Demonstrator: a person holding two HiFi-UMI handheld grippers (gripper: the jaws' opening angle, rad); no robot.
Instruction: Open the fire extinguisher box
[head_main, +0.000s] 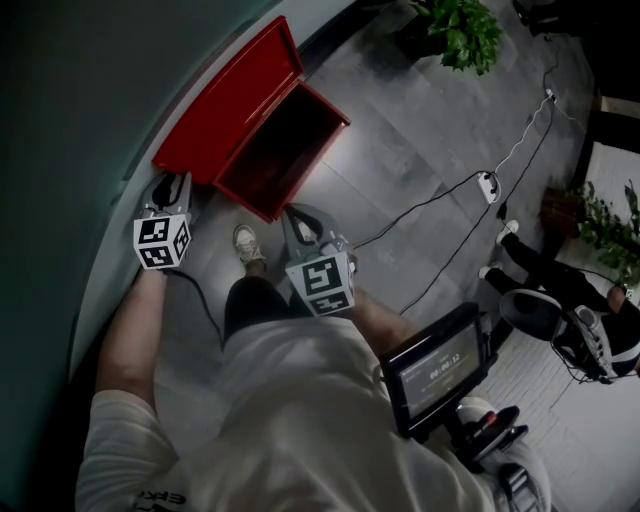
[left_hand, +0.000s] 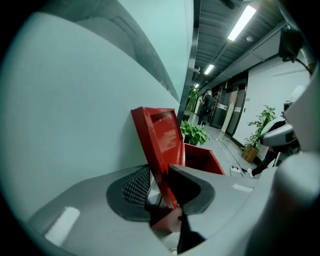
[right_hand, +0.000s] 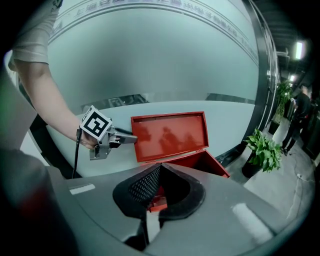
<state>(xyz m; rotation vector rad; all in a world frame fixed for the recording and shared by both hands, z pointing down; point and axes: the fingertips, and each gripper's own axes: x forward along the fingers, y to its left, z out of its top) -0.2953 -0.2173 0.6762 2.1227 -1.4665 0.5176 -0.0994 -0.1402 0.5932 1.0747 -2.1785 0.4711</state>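
In the head view the red fire extinguisher box (head_main: 290, 140) is seen on the floor (head_main: 420, 130) beside the wall (head_main: 80, 120), already opened. Its lid (head_main: 235, 100) is swung up at the box's ten o'clock side and stood against the wall. The lid's seven o'clock corner is pinched by the left gripper (head_main: 172, 186). The right gripper (head_main: 293, 218) is held just off the box's six o'clock corner, with its jaws pressed together and nothing between them.
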